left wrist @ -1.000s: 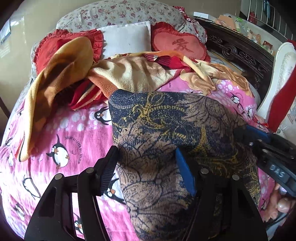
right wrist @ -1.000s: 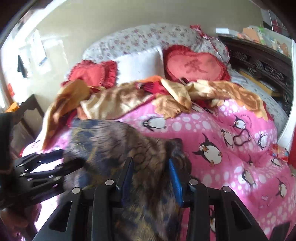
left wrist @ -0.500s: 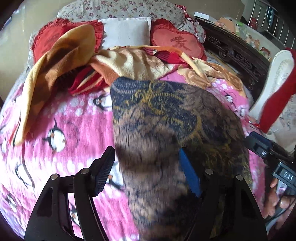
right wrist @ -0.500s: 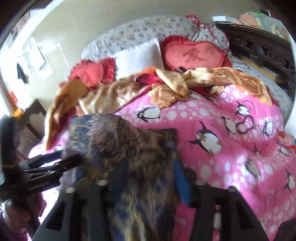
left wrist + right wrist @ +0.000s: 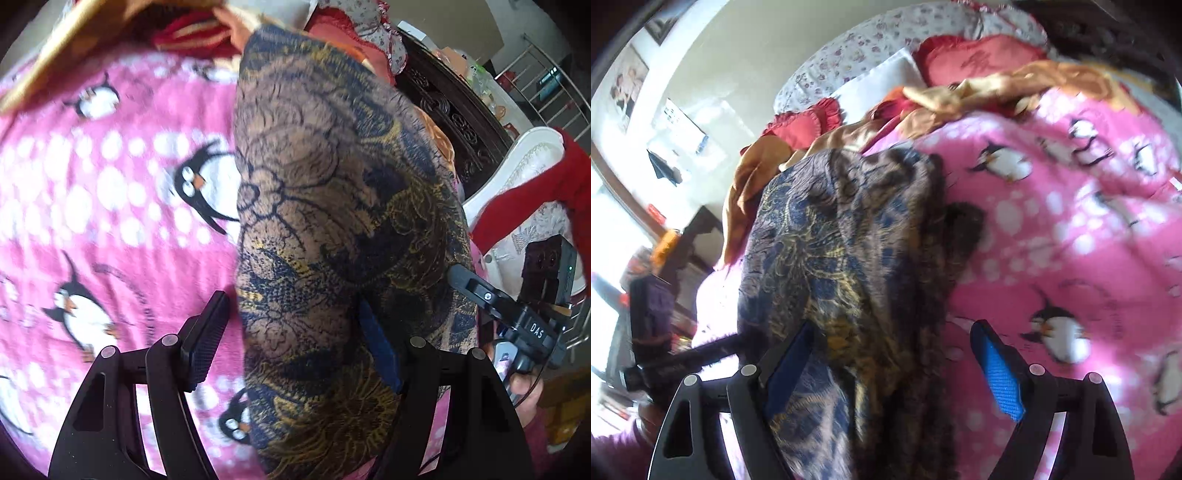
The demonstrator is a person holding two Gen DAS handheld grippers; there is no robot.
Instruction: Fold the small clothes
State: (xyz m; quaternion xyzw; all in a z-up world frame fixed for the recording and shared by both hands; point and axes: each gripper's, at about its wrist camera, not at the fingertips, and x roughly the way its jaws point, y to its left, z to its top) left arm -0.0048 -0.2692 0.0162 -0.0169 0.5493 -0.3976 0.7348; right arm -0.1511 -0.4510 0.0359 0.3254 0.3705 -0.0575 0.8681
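The patterned garment [image 5: 332, 221] is laid lengthwise, near to far, on the penguin blanket [image 5: 110, 184]; heaped cloths [image 5: 979, 92] lie beyond. The left gripper [image 5: 291, 347] is spread loose around it; the right gripper [image 5: 897, 369] is opening.

Left of the left tongs [image 5: 295, 343] the pink penguin blanket [image 5: 110, 206] lies bare and flat — open room there. Straight ahead and to their right the patterned garment [image 5: 332, 221] covers the bed, its cloth between the jaws. Beyond it a heap of orange and red cloth [image 5: 192, 29] blocks the far side. On the right the right tongs [image 5: 498, 306] and a dark carved bed frame [image 5: 454, 110] close the way.

Right of the right tongs [image 5: 890, 358], whose jaws are opening, the blanket is clear — garment cloth fills their left side, with cushions [image 5: 979, 59] far ahead.
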